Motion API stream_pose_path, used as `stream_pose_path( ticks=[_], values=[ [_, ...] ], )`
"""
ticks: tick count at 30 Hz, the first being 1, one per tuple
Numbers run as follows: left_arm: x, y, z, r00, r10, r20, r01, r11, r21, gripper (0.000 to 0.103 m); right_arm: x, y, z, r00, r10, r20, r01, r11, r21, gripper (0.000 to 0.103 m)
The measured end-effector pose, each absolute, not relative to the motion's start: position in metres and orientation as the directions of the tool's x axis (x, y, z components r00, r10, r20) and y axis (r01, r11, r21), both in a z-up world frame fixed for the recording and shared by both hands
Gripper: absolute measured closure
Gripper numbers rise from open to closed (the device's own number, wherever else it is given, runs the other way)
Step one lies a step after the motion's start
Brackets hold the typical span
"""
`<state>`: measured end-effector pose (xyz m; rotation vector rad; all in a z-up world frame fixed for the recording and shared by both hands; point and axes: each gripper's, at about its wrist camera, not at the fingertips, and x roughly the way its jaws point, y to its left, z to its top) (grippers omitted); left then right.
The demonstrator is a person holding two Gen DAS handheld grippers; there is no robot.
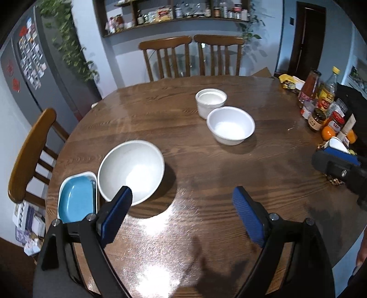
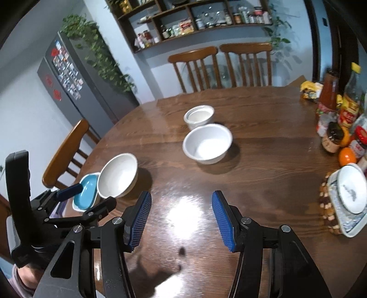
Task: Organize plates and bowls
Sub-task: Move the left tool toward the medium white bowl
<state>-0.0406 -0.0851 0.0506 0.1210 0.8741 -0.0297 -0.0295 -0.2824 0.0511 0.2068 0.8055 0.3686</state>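
blue dish [image 1: 76, 198] partly hidden — shelf jars [image 1: 183, 11] blurred

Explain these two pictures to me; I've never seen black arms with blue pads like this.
A person holds a hand-held gripper in each hand, and each carries a camera looking along its two blue-padded fingers. One picture is from the left gripper, the other from the right gripper. Both are open and hold nothing. On the round wooden table sit a large white bowl leaning on a blue dish, two smaller white bowls, and bottles and jars at the right edge.
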Motion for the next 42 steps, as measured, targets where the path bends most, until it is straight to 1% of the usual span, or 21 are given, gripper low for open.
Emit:
stream_pose_path(
  ticks=[11, 19, 20, 21, 22, 23, 24, 32, 42],
  values=[
    [-0.024, -0.118, 0.089, 0.713, 0.006, -0.701, 0.112, 0.986, 0.122, 0.014, -0.026, -0.339, 0.093, 0.740, 0.307, -0.599, -0.169, 0.946, 0.275, 0.047],
    [-0.005, -0.129, 0.117, 0.753, -0.001, -0.658, 0.120, 0.984, 0.135, 0.013, -0.012, -0.348, 0.124, 0.783, 0.274, -0.558, -0.172, 0.958, 0.228, 0.047],
    [-0.001, -0.130, 0.121, 0.760, -0.006, -0.650, 0.122, 0.984, 0.134, 0.013, -0.009, -0.346, 0.127, 0.786, 0.274, -0.554, -0.177, 0.959, 0.222, 0.047],
    [0.001, -0.130, 0.123, 0.765, -0.005, -0.644, 0.119, 0.984, 0.134, 0.009, -0.006, -0.345, 0.130, 0.787, 0.276, -0.551, -0.182, 0.958, 0.221, 0.047],
    [0.004, -0.130, 0.124, 0.771, -0.004, -0.636, 0.114, 0.984, 0.133, 0.003, -0.003, -0.344, 0.131, 0.787, 0.280, -0.550, -0.187, 0.957, 0.220, 0.047],
    [0.006, -0.130, 0.124, 0.774, -0.003, -0.633, 0.111, 0.985, 0.131, 0.001, 0.001, -0.342, 0.131, 0.785, 0.284, -0.550, -0.193, 0.957, 0.218, 0.047],
    [0.009, -0.129, 0.123, 0.777, -0.003, -0.629, 0.107, 0.986, 0.127, 0.001, 0.005, -0.340, 0.131, 0.783, 0.285, -0.552, -0.197, 0.956, 0.215, 0.047],
    [0.050, -0.121, 0.089, 0.715, 0.017, -0.699, 0.091, 0.989, 0.117, 0.001, 0.048, -0.326, 0.098, 0.722, 0.302, -0.622, -0.200, 0.952, 0.230, 0.047],
    [0.099, -0.116, 0.028, 0.605, 0.054, -0.795, 0.051, 0.993, 0.106, 0.001, 0.107, -0.310, 0.040, 0.613, 0.319, -0.723, -0.188, 0.948, 0.259, 0.047]
  ],
)
